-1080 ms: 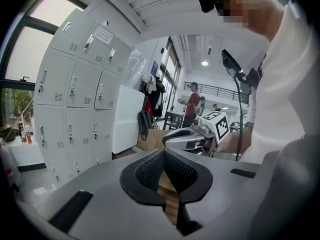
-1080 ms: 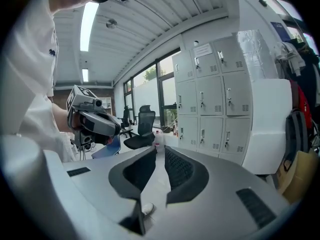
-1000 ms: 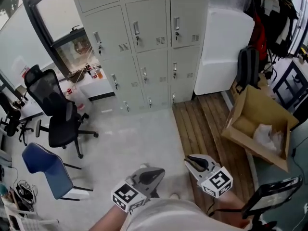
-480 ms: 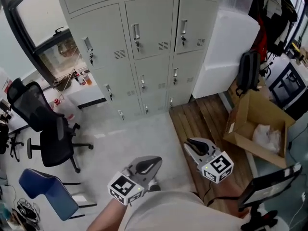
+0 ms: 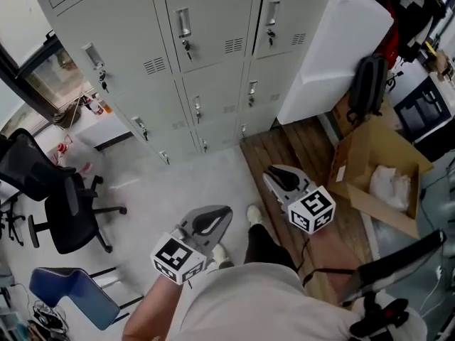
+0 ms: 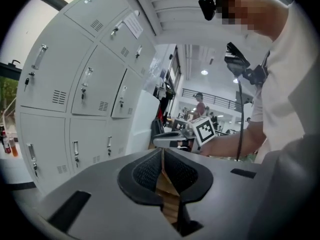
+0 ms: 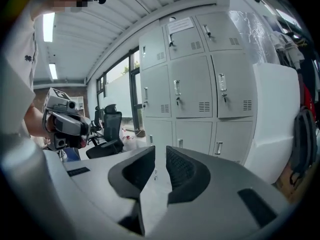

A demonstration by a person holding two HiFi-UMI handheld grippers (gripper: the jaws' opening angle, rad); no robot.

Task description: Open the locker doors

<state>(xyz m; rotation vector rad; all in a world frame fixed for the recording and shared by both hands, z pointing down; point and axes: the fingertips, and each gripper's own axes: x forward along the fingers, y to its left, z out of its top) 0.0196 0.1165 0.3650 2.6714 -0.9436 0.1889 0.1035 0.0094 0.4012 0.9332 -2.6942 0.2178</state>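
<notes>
A bank of grey lockers (image 5: 213, 27) fills the top of the head view, every door closed, each with a small handle (image 5: 183, 24) and a key lock. Both grippers are held low over the floor, well short of the lockers. My left gripper (image 5: 217, 215) points towards them, its jaw tips meeting with nothing between. Further right, my right gripper (image 5: 274, 176) is shut and empty too. The left gripper view has the lockers (image 6: 65, 84) at its left beyond the closed jaws (image 6: 162, 156). The right gripper view faces the locker (image 7: 200, 89) fronts over its jaws (image 7: 160, 156).
A black office chair (image 5: 60, 204) and a blue chair (image 5: 60, 286) stand at the left. At the right are a white cabinet (image 5: 334, 55), a black backpack (image 5: 370, 84) and an open cardboard box (image 5: 377, 169) on a wooden floor strip (image 5: 284, 155).
The person has walked closer to the lockers, which now loom larger. Both grippers have travelled forward with them, still shut. A foot now shows between the grippers.
</notes>
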